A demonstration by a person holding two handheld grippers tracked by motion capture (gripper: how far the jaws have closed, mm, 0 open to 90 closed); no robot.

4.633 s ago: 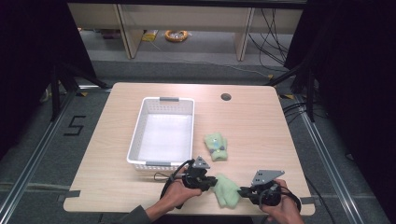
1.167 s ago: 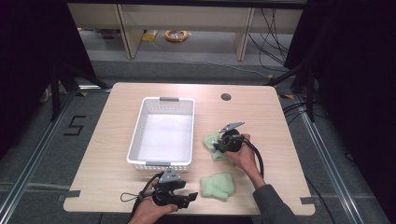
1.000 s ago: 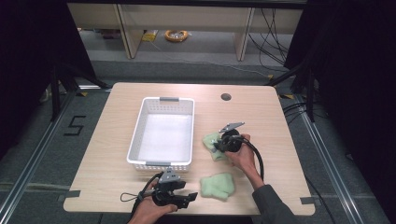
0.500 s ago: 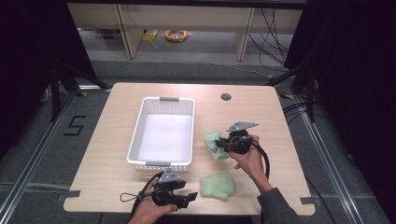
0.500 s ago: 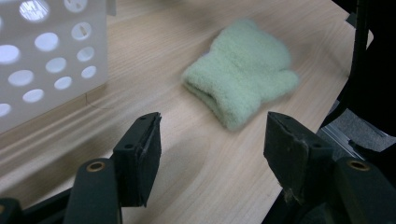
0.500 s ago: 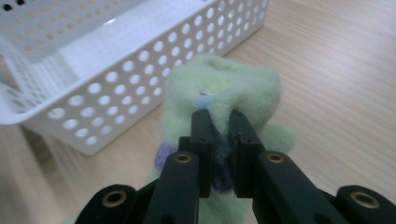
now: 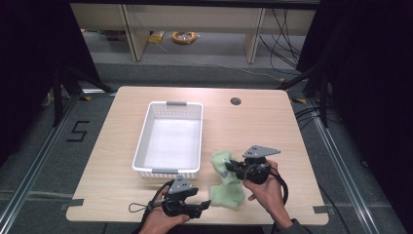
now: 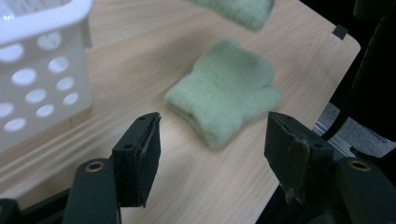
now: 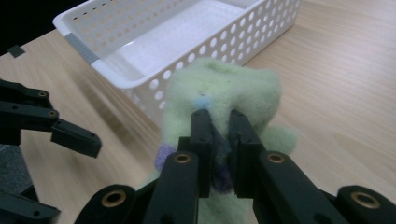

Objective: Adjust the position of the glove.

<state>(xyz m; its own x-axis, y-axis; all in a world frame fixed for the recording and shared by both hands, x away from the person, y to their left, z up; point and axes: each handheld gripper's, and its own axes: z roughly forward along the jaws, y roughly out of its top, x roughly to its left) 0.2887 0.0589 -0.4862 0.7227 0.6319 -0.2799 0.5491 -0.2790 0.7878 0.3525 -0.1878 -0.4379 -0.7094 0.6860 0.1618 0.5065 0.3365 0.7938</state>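
Note:
Two pale green mittens. One mitten (image 7: 227,195) (image 8: 227,93) lies flat near the table's front edge, just beyond the open jaws of my left gripper (image 7: 204,205) (image 8: 212,135), which touch nothing. The other mitten (image 7: 221,163) (image 9: 219,88) hangs above the table with my right gripper (image 7: 229,167) (image 9: 219,121) shut on it, close to the white basket's (image 7: 168,171) (image 9: 140,70) near right corner. Its lower edge (image 8: 233,9) dangles over the lying mitten. The basket's floor is bare.
A round cable hole (image 7: 235,101) sits at the table's far right. The table's front right corner (image 8: 341,32) is close behind the lying mitten. My left gripper (image 9: 51,123) sits low at the left of the right gripper view.
My right gripper has lifted its mitten off the table and carried it toward the near edge, over the other mitten. The left gripper has stayed still.

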